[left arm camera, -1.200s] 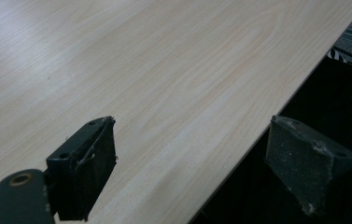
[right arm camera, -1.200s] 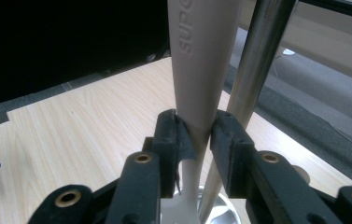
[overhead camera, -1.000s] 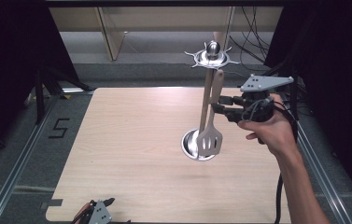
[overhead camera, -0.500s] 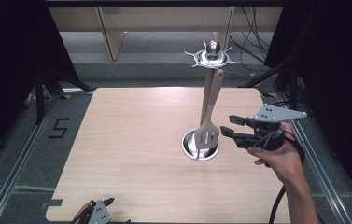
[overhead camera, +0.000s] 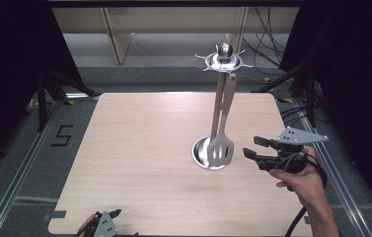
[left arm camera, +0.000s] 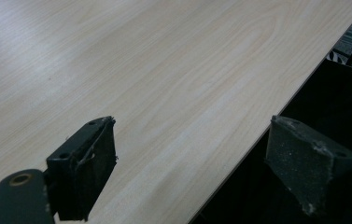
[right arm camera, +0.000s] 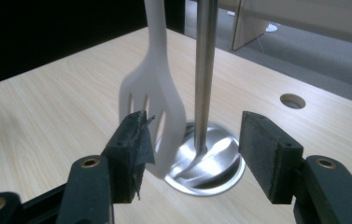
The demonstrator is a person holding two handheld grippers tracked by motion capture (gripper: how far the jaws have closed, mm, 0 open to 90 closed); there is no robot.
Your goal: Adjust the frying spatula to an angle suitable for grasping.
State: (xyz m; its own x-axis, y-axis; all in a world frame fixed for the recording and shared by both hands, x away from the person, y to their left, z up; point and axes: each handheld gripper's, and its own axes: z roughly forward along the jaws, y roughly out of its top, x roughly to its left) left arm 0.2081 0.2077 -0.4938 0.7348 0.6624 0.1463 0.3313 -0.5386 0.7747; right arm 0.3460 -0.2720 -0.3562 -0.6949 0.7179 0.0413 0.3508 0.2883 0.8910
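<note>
A pale slotted spatula (overhead camera: 221, 148) hangs by its handle from the hooked crown (overhead camera: 224, 60) of a metal stand, its blade just above the round steel base (overhead camera: 199, 154). My right gripper (overhead camera: 252, 147) hovers low to the right of the base, apart from the spatula; its jaws have just been opening and hold nothing. In the right gripper view the spatula (right arm camera: 157, 93) and the pole (right arm camera: 205, 56) stand just beyond the right gripper (right arm camera: 194, 119). My left gripper (overhead camera: 105, 214) rests open at the table's front edge; the left gripper view shows this gripper (left arm camera: 192, 128) with nothing between its jaws.
The stand sits on a light wooden table (overhead camera: 139, 138) with a round cable hole (right arm camera: 292, 100) near the base. Metal rails (overhead camera: 20, 168) run along both sides on the floor. Cables (overhead camera: 272, 44) lie beyond the far right corner.
My right gripper let go of the spatula's handle, opened its jaws, and sank down and to the right. The spatula stays hanging on the stand. The left gripper has not moved.
</note>
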